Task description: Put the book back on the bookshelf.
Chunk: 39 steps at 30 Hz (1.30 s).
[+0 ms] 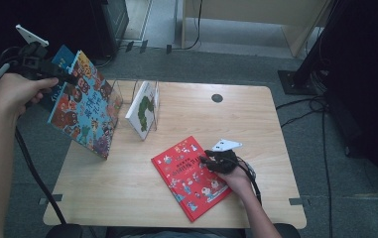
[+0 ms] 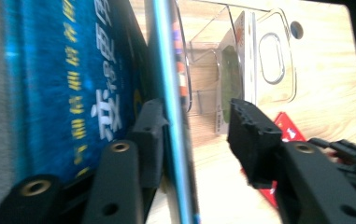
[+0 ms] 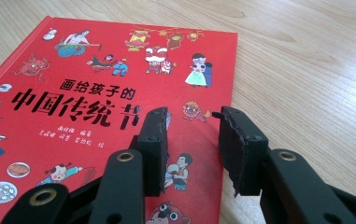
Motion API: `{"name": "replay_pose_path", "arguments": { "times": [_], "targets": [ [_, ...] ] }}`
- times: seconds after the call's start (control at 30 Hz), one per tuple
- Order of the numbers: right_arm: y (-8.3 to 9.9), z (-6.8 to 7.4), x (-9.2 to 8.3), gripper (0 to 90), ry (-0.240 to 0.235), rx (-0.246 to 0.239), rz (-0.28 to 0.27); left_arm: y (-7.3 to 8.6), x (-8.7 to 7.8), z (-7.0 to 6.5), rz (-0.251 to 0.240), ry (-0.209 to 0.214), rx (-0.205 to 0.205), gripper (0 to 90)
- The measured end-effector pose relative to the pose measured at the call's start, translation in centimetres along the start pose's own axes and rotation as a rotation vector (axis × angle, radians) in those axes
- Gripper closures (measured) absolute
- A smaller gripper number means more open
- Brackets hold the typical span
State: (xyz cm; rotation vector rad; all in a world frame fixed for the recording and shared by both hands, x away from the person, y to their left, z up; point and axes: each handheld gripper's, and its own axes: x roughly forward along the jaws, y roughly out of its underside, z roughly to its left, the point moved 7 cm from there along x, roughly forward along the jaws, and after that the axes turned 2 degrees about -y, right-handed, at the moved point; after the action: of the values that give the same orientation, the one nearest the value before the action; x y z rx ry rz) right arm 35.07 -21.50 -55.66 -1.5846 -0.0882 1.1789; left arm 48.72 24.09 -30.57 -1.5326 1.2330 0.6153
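Observation:
A colourful picture book (image 1: 85, 106) stands tilted on its lower edge at the table's left. My left gripper (image 1: 67, 78) is at its top corner. In the left gripper view the book's thin edge (image 2: 168, 93) runs between the jaws of that gripper (image 2: 196, 121): it lies against the left pad, while the right pad stands well apart, so the gripper is open. A blue book (image 1: 63, 55) leans behind it. A red picture book (image 1: 186, 181) lies flat at the front. My right gripper (image 1: 207, 159) hovers open over its right edge (image 3: 192, 126), with nothing between its jaws.
A clear acrylic book stand (image 1: 118, 91) at the back of the wooden table (image 1: 256, 124) holds a white book with a green picture (image 1: 144, 106). A round cable hole (image 1: 217, 98) sits behind it. Cables lie on the floor to the right.

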Motion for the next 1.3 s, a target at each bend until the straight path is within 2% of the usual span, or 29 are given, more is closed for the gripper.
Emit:
{"name": "replay_pose_path", "arguments": {
  "times": [0.07, 0.13, 0.17, 0.23, 0.33, 0.47, 0.7, 0.77, 0.87, 1.0, 1.17, 1.3],
  "targets": [
    [0.0, -0.1, 0.0, 62.6, -0.003, 0.0, 0.002, 0.1, -0.6, 0.1, 0.001, -0.018, -0.012, 48.6],
    [0.0, -0.1, -0.1, 62.6, -0.007, 0.004, 0.004, 0.3, -1.3, 0.2, -0.015, -0.023, -0.002, 47.7],
    [0.0, -0.1, -0.1, 62.5, -0.009, 0.007, 0.004, 0.4, -1.9, 0.2, -0.04, 0.005, -0.004, 50.2],
    [0.0, -0.2, -0.1, 62.4, -0.015, 0.014, 0.006, 0.7, -2.6, 0.3, -0.054, 0.012, -0.003, 50.2],
    [0.0, -0.2, -0.1, 62.4, -0.021, 0.026, 0.006, 1.6, -2.9, 0.2, -0.046, -0.009, 0.027, 49.4],
    [0.0, -0.3, -0.3, 62.7, -0.036, 0.032, 0.015, 2.5, -3.0, -0.2, -0.077, 0.009, 0.038, 47.6],
    [-0.3, -0.6, -0.7, 62.7, -0.032, 0.032, 0.008, 4.3, -2.2, -1.3, -0.083, 0.006, 0.065, 47.1],
    [-0.4, -0.8, -0.9, 62.7, -0.031, 0.034, 0.006, 4.8, -1.9, -1.7, -0.089, -0.01, 0.088, 46.8],
    [-0.5, -1.0, -1.0, 63.6, -0.045, 0.042, 0.0, 5.4, -1.2, -2.4, -0.09, -0.007, 0.111, 46.7],
    [-0.6, -1.3, -0.8, 64.2, -0.042, 0.038, -0.004, 6.4, -0.3, -3.3, -0.077, 0.014, 0.128, 45.8],
    [-0.7, -1.7, -1.1, 64.4, -0.037, 0.041, -0.023, 7.4, 1.1, -4.1, -0.073, 0.048, 0.13, 44.7],
    [-0.8, -2.0, -1.3, 64.8, -0.037, 0.048, -0.037, 8.3, 2.3, -4.7, -0.064, 0.043, 0.147, 44.5]
  ]
}}
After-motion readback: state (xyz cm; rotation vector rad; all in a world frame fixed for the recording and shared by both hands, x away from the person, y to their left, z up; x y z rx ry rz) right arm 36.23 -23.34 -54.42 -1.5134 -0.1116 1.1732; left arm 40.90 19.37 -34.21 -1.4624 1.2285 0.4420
